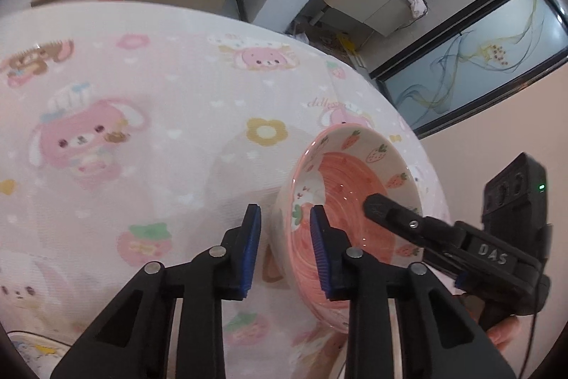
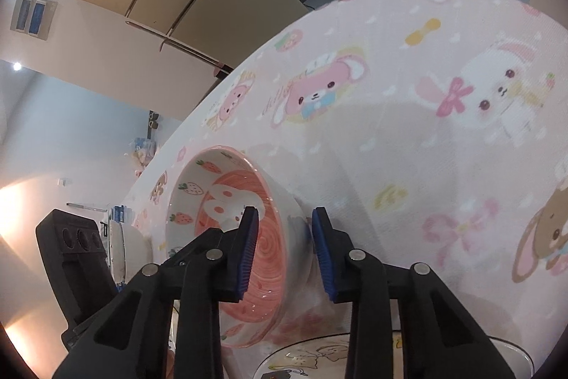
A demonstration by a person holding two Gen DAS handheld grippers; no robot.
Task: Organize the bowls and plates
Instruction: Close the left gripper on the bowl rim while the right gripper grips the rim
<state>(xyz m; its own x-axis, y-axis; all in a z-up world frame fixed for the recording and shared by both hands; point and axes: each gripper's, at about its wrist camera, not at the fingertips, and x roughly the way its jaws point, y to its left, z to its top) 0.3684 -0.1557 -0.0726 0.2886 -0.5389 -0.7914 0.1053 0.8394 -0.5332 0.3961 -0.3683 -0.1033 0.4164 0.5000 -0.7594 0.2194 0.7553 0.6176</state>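
Observation:
A pink bowl [image 1: 355, 183] printed with strawberries and a rabbit sits on the pink cartoon tablecloth [image 1: 142, 77]. My left gripper [image 1: 286, 219] straddles its near rim, one blue pad outside the wall and one inside, with a thin gap showing at the outer pad. From the right, a black finger [image 1: 390, 212] of the other gripper reaches into the bowl. In the right wrist view the right gripper [image 2: 285, 219] straddles the opposite rim of the bowl [image 2: 227, 187], its left pad inside and its right pad close to the outer wall.
A cartoon-printed plate [image 2: 319, 357] lies at the near table edge below the right gripper. A white dish [image 2: 122, 247] stands left of the bowl, beside the left gripper's body [image 2: 71, 254]. Another plate edge [image 1: 32, 350] shows bottom left. A hand [image 1: 504, 329] holds the right gripper.

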